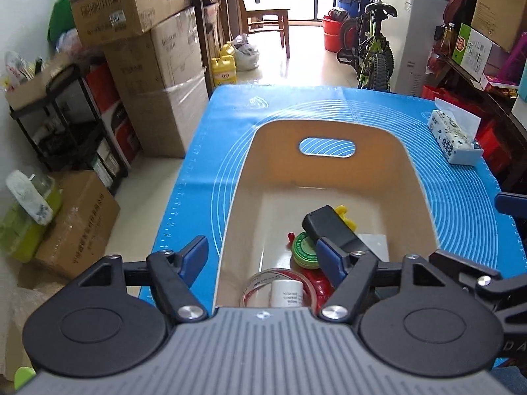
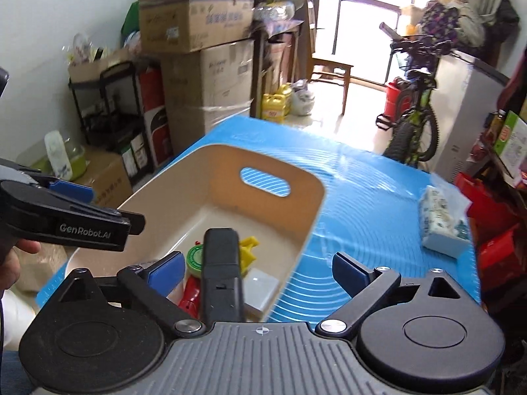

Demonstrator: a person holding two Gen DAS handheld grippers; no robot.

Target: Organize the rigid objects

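A beige bin [image 1: 329,128] with a handle slot stands on the blue mat [image 1: 227,118]; it also shows in the right wrist view [image 2: 306,217]. Inside lie a black rectangular object [image 1: 332,225], a yellow piece [image 1: 346,217], a green round lid [image 1: 304,250], a red item [image 1: 318,284], a tape roll [image 1: 260,283], a white cylinder [image 1: 285,293] and a white square box [image 2: 262,288]. My left gripper [image 1: 263,260] is open above the bin's near end. My right gripper [image 2: 258,271] is open over the bin's right rim, the black object [image 2: 220,263] below it.
A tissue pack [image 1: 453,138] lies on the mat at the far right. Stacked cardboard boxes [image 1: 158,75] and a black shelf [image 1: 75,121] stand left of the table. A bicycle [image 1: 375,46] and a wooden chair [image 1: 266,16] stand beyond it.
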